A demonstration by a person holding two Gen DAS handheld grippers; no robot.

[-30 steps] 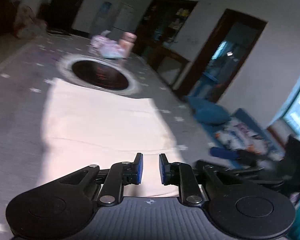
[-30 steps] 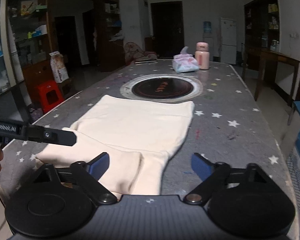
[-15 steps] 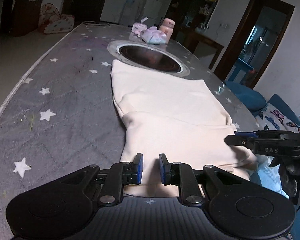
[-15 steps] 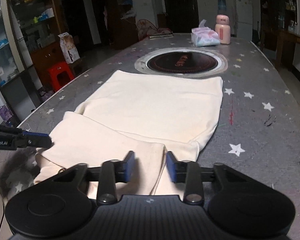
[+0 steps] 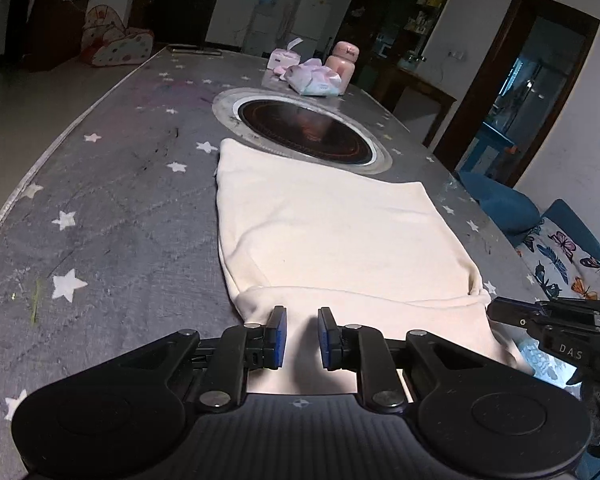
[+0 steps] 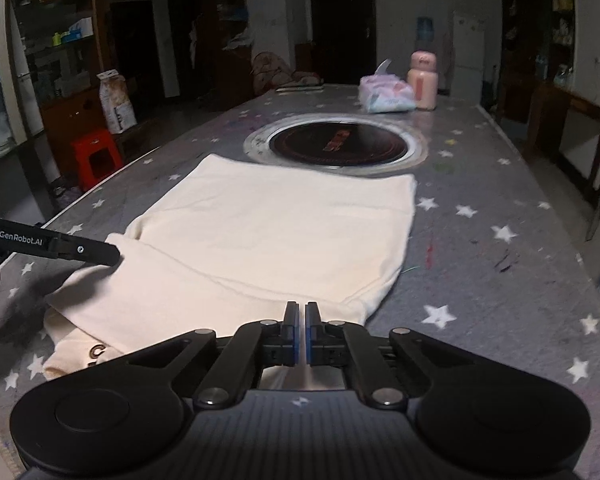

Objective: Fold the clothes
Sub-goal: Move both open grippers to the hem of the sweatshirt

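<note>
A cream garment lies flat on the grey star-patterned table, with its near part folded over the body. My left gripper sits low at the near left corner of that fold. Its pads stand a finger's width apart and cloth fills the gap. In the right wrist view the garment stretches toward the hob. My right gripper is shut at the near right edge, its pads almost touching on the cloth. The left gripper's finger rests at the cloth's left edge, and the right one's finger shows at the right.
A round dark hob is set into the table just beyond the garment. A tissue pack and a pink bottle stand farther back. A red stool and shelves are on the left, blue seats on the right.
My right gripper's jaws went from wide open to shut at the garment's near edge. Both grippers came down closer to the cloth. The left view swung to face along the table.
</note>
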